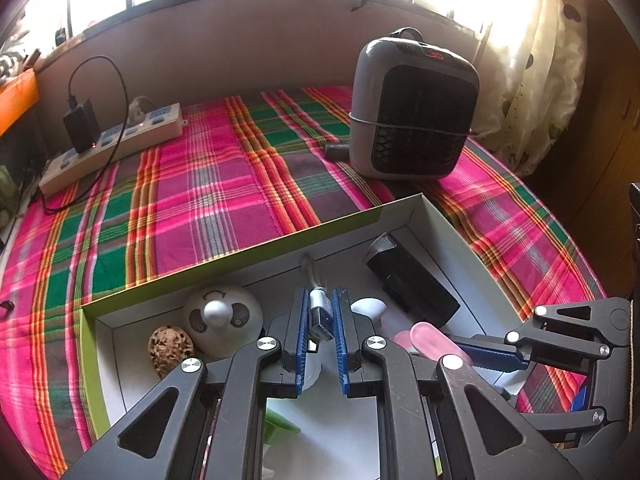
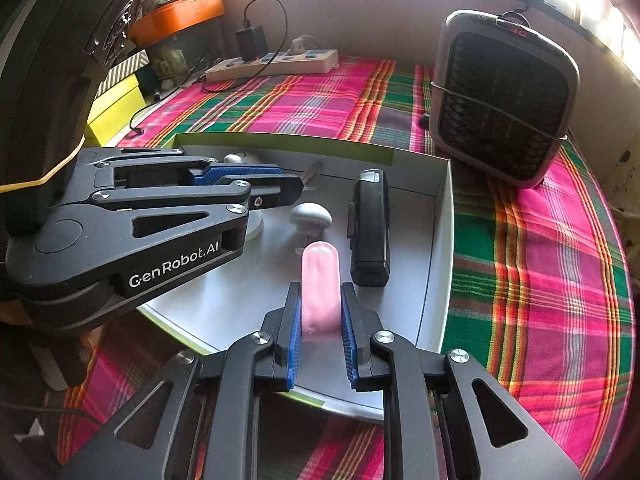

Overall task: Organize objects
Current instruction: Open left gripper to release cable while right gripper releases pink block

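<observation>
Right wrist: pink capsule [image 2: 320, 292] smooth, rounded, translucent, glossy

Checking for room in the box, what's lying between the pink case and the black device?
Nothing: in the right wrist view, bare box floor separates the pink case from the black device.

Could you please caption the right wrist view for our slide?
Right hand-held gripper clamps a pink capsule-shaped case above the white box.
</observation>
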Demonstrator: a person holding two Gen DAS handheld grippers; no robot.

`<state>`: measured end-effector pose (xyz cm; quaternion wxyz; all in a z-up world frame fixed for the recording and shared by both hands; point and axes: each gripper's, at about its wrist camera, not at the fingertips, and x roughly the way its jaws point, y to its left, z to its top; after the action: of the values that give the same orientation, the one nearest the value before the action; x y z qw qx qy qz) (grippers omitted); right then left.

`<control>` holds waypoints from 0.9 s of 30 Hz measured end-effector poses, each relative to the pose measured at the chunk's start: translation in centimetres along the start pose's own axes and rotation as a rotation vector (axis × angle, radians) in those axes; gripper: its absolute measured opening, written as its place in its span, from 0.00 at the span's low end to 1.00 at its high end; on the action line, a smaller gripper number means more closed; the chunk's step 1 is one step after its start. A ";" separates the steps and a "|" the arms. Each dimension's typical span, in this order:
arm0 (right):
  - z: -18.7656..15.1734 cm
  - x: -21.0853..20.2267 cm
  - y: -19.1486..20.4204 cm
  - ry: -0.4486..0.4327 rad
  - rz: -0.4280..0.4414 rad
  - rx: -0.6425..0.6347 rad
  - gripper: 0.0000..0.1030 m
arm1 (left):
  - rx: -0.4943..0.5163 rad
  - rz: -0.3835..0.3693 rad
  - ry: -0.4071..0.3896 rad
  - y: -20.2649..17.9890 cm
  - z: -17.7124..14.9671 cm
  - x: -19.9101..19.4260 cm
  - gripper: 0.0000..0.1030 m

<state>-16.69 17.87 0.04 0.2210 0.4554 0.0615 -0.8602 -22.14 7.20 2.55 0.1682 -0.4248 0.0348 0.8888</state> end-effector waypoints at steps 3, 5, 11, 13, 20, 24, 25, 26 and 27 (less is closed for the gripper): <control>0.0 0.0 0.0 -0.002 -0.001 0.003 0.18 | -0.001 -0.004 0.003 -0.1 0.0 0.0 0.10; 0.0 0.0 0.1 -0.004 0.000 0.005 0.18 | 0.000 -0.001 0.005 -0.1 0.0 0.0 0.11; 0.0 -0.1 0.0 -0.005 -0.001 0.007 0.18 | -0.003 -0.007 0.010 -0.1 -0.1 0.1 0.13; 0.0 -0.1 0.0 -0.005 -0.002 0.009 0.18 | -0.003 -0.003 0.012 -0.1 -0.1 0.1 0.14; -0.1 -0.3 -0.1 -0.010 -0.005 0.019 0.19 | -0.010 -0.003 0.012 -0.1 -0.2 0.2 0.24; -0.1 -0.5 -0.1 -0.013 -0.011 0.017 0.25 | -0.028 -0.008 0.010 0.2 -0.2 0.0 0.27; -0.1 -0.5 -0.2 -0.014 -0.010 0.017 0.28 | -0.030 -0.006 0.009 0.2 -0.3 0.0 0.28; -0.2 -0.6 -0.2 -0.015 -0.009 0.018 0.30 | -0.030 -0.005 0.010 0.2 -0.4 -0.1 0.29; -0.2 -0.7 -0.1 -0.016 -0.010 0.020 0.31 | -0.030 -0.005 0.011 0.3 -0.3 -0.2 0.29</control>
<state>-16.28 18.23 0.47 0.2128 0.4503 0.0532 -0.8655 -21.92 6.84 2.45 0.1638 -0.4322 0.0212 0.8866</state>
